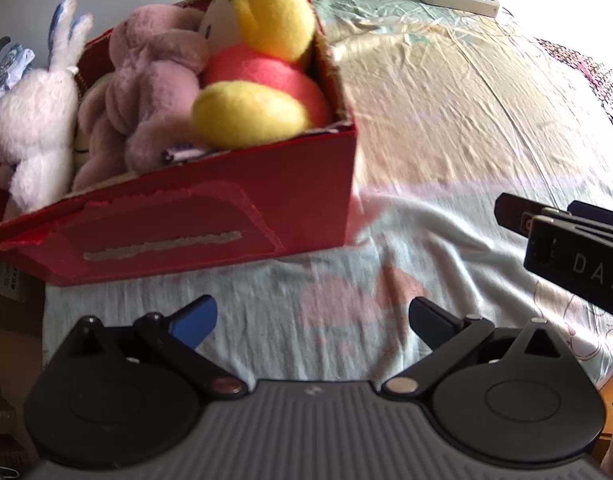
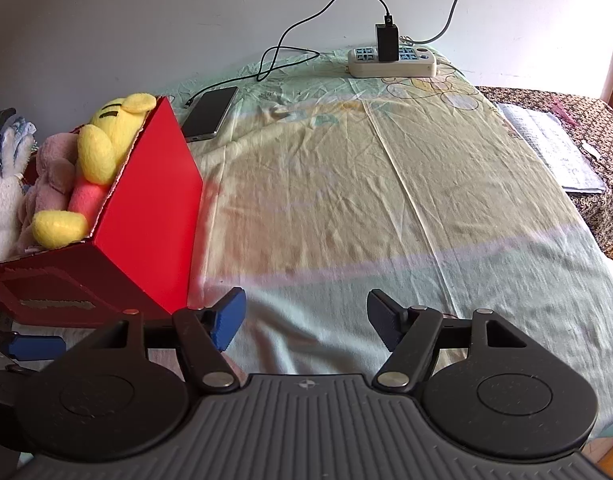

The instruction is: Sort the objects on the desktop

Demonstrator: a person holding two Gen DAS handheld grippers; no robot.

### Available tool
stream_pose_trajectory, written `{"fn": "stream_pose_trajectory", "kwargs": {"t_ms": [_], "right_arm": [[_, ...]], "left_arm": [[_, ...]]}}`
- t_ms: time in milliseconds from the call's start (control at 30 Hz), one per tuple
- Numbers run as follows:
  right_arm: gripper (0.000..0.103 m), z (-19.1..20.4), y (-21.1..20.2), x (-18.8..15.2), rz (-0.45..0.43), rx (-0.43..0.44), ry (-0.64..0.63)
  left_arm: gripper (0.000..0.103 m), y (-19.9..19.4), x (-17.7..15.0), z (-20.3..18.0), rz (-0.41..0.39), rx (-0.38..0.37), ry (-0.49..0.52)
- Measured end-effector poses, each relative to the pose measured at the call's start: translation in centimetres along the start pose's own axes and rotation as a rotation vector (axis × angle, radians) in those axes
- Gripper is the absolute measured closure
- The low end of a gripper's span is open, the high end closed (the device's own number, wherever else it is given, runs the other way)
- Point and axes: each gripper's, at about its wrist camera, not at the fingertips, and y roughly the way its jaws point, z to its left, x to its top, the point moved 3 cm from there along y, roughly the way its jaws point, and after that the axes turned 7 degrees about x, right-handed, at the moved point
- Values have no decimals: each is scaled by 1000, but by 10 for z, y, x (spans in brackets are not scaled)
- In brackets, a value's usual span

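Toys fill the red box [image 1: 210, 204] at the left of the cloth-covered table [image 1: 446, 128]: a yellow bear plush [image 1: 262, 60] in a pink top lies along the box's right wall, a pink plush [image 1: 146, 80] is pressed against it on the left, and a white rabbit plush [image 1: 34, 120] sits at the box's far left end. The left gripper [image 1: 312, 320] hangs over the cloth just near of the box, its blue-tipped jaws wide apart with nothing between them; the box lies ahead of it and to the left. The right gripper [image 2: 304, 318] is likewise spread wide and empty, over bare cloth, with the box to its left and its own left finger [image 2: 228, 320] close by the box's near right corner. Farther off, a phone [image 2: 210, 114] lies flat just beyond the box, cabled to a charger on the power strip [image 2: 390, 64] by the wall. Papers [image 2: 554, 148] rest at the far right.
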Motion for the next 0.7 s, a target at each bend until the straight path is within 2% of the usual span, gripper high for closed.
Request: {"fn": "stream_pose_trajectory", "kwargs": {"t_ms": [233, 700], "right_arm": [[31, 13, 4, 3, 2, -3, -26], [30, 56, 17, 0, 44, 45, -102]], "left_arm": [[1, 3, 1, 17, 8, 18, -41], [1, 4, -9, 55, 25, 36, -108]]}}
